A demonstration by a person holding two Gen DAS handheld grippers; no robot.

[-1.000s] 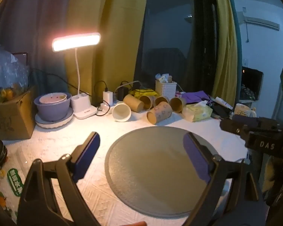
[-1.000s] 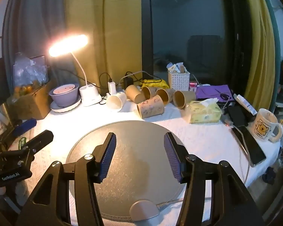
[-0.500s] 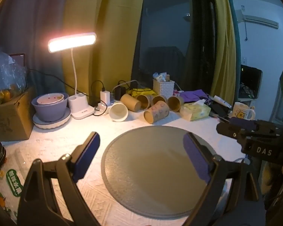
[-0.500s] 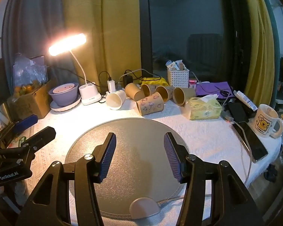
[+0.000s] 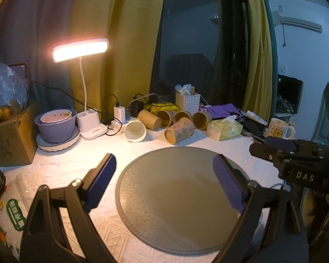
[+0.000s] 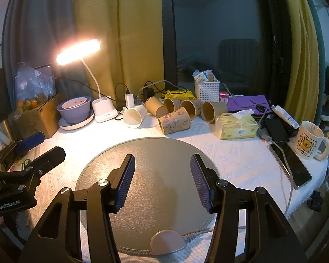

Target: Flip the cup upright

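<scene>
At the twelve o'clock edge of the round grey mat (image 6: 146, 175), six paper cups lie on their sides on the bench (image 6: 241, 160), the flowered cup (image 6: 174, 121) nearest the mat with the white cup (image 6: 134, 116) at its nine o'clock. The left gripper (image 5: 164, 171) and right gripper (image 6: 162, 177) hover over the mat, well apart from the cups. Both sets of jaws stand wide, holding nothing.

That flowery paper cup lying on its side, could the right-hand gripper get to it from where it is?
Probably yes. The right gripper is open and empty over the round grey mat, and the flowery cup lies just past the mat's far edge with bare tablecloth in front; only other cups crowd behind it.
</scene>
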